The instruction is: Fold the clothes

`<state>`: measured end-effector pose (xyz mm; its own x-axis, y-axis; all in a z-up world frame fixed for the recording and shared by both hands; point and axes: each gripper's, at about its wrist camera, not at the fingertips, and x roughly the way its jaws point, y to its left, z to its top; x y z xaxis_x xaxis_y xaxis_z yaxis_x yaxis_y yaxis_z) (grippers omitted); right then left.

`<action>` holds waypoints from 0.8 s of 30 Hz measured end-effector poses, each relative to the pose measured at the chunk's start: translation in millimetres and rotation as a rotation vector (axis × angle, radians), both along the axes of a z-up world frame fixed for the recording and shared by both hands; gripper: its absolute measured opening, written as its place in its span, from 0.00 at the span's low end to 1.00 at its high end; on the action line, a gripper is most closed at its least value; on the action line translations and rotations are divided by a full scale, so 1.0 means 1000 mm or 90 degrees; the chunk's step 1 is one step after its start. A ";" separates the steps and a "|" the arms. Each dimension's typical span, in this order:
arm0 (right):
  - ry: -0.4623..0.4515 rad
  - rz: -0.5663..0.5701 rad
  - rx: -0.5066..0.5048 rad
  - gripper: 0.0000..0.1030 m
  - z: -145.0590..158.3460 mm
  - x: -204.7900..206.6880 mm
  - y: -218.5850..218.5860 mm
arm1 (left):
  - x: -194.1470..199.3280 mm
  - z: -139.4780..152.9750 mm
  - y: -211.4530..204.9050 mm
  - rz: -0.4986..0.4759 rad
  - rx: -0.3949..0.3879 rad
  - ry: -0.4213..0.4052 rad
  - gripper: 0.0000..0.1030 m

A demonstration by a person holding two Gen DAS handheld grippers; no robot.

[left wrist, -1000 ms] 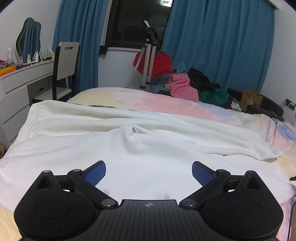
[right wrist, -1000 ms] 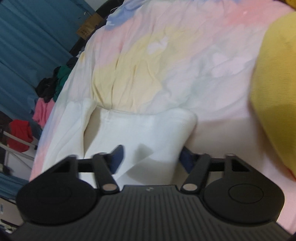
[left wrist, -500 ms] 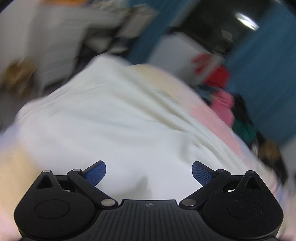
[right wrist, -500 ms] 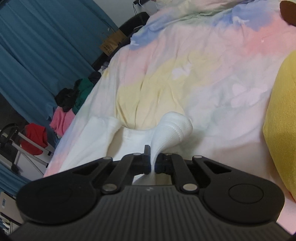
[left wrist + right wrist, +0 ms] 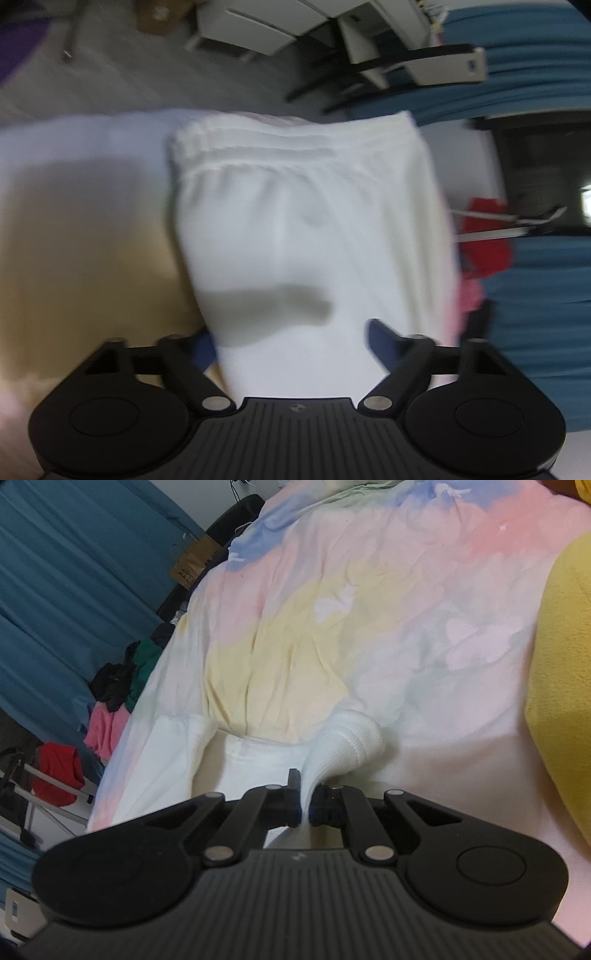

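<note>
Both grippers on white cotton trousers (image 5: 310,229): right gripper (image 5: 304,806) pinches ribbed cuff (image 5: 351,738), left gripper (image 5: 291,341) wide; match tension before folding

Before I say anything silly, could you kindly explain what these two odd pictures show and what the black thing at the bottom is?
The black thing is a handheld two-finger gripper; a person holds one in each hand, each carrying a fisheye camera looking along its fingers. The left view is blurred: the left gripper is open, its fingers either side of white trousers with an elastic waistband. In the right view, the right gripper is shut on the trousers' ribbed cuff, lifting it off a pastel bedsheet. A yellow cushion lies beside.
</note>
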<state>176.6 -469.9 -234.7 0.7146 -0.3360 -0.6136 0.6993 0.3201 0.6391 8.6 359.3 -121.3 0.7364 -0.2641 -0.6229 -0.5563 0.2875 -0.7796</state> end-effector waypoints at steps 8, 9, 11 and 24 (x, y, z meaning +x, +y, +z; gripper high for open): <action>-0.077 -0.010 -0.007 0.06 0.010 0.007 -0.003 | -0.009 -0.003 0.004 0.005 -0.022 -0.082 0.41; -0.064 -0.008 -0.012 0.06 0.009 0.009 -0.003 | -0.007 -0.006 -0.001 0.006 -0.017 -0.061 0.37; -0.040 -0.006 -0.012 0.06 0.005 0.013 -0.003 | -0.010 -0.009 -0.003 0.007 -0.005 -0.045 0.16; -0.141 -0.026 -0.137 0.05 0.063 -0.035 0.014 | -0.053 0.067 -0.008 0.024 0.116 -0.195 0.05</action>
